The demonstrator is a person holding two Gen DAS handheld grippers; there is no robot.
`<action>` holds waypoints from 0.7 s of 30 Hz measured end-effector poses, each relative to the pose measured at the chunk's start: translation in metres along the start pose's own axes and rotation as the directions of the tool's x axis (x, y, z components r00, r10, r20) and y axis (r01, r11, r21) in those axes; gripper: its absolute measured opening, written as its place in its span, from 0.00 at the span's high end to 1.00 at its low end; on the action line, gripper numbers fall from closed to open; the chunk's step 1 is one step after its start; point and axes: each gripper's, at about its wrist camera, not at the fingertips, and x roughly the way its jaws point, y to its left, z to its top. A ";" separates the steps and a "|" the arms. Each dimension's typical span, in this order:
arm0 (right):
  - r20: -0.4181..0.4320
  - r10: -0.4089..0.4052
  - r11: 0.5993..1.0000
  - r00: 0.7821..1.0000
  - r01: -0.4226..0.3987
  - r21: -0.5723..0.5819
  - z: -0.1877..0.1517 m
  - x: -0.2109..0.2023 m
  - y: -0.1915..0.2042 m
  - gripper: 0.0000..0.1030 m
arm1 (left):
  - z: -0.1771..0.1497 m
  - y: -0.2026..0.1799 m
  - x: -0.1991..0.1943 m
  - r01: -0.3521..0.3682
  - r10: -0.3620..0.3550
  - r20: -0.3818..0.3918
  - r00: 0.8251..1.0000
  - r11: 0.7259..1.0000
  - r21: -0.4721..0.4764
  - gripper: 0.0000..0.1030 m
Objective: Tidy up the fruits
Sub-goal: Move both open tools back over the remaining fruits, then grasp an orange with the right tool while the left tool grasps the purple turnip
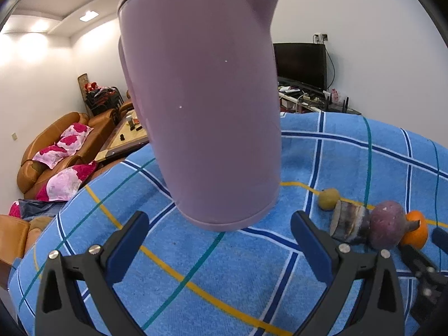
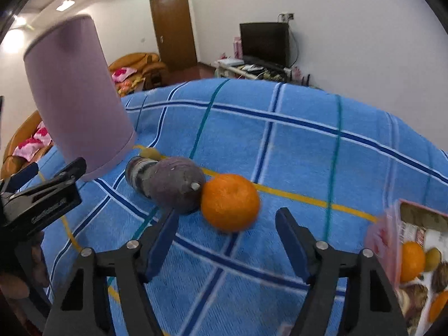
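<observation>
Item: orange (image 2: 230,203), on the blue checked counter (image 2: 308,145), touching the purple fruit (image 2: 179,187) on the side away from the lilac jug (image 2: 75,95). Likely light, firm-skinned, prone to roll; best taken across its widest middle. It lies just ahead of the right gripper (image 2: 225,238), whose jaws stand apart, empty. Left gripper (image 1: 221,240) spread wide, holding nothing, before the jug.

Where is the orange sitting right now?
In the right wrist view the orange lies on the blue checked cloth, just ahead of the open right gripper and touching a purple fruit on its left.
</observation>
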 end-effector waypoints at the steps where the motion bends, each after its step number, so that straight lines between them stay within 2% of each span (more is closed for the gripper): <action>1: -0.009 0.002 1.000 1.000 -0.002 -0.006 0.002 0.005 0.002 0.29 | 0.000 0.001 0.001 0.006 -0.006 -0.003 1.000 1.000 -0.002 0.00; 6: 0.003 -0.002 1.000 1.000 0.002 -0.016 0.014 0.013 0.007 0.29 | 0.001 0.003 0.003 0.013 -0.013 -0.007 1.000 1.000 -0.003 0.00; 9: 0.002 0.035 0.999 0.999 -0.035 0.014 0.015 0.015 0.000 0.30 | 0.002 0.006 0.007 0.018 -0.018 -0.021 1.000 1.000 -0.015 0.00; 10: -0.010 0.047 0.999 0.999 -0.047 0.020 0.015 0.015 -0.003 0.32 | 0.002 0.007 0.007 0.021 -0.022 -0.024 0.999 1.000 -0.020 0.00; 12: -0.015 0.038 0.999 0.999 -0.038 0.022 0.012 0.013 -0.008 0.51 | 0.002 0.010 0.007 0.023 -0.024 -0.026 0.999 0.999 -0.031 0.00; 13: -0.017 0.022 1.000 1.000 -0.021 0.017 0.011 0.012 -0.008 0.52 | 0.003 0.010 0.007 0.023 -0.024 -0.023 0.999 0.999 -0.031 0.00; 16: -0.025 0.045 0.998 0.999 -0.044 0.043 0.012 0.011 -0.014 0.52 | 0.002 0.007 0.006 0.029 -0.029 -0.015 0.999 0.999 -0.015 0.00; 21: -0.017 0.036 0.996 0.999 -0.034 0.084 0.019 0.020 -0.014 0.50 | 0.001 0.000 0.004 0.052 -0.052 -0.007 0.999 0.999 0.012 0.00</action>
